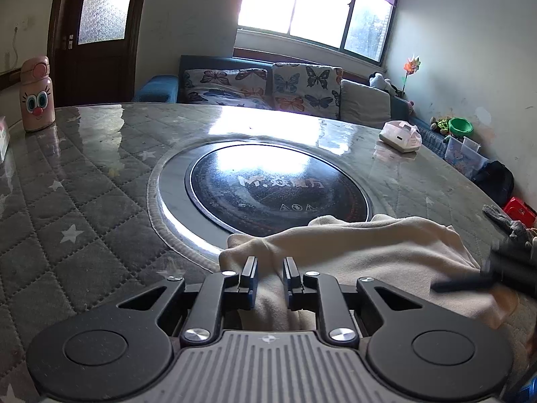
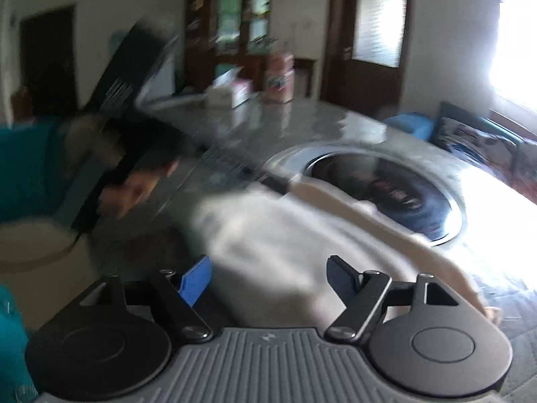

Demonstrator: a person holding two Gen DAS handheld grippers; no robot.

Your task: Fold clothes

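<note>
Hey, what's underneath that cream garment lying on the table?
The cream garment lies on the grey quilted star-print table cover, its far edge overlapping the round black hotplate. Anything beneath the cloth is hidden.

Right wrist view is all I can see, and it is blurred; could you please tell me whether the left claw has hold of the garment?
Observer: Yes. In the left wrist view the left claw is closed on a fold of the cream garment, near its left end.
Operator: Thank you. Is anything lying further right, outside my view?
Observer: A white device sits near the far right edge of the table, well apart from the garment.
Operator: Does the cloth reach the round cooktop?
Observer: Yes, sharply seen here: its far edge lies over the near rim of the black cooktop.
</note>
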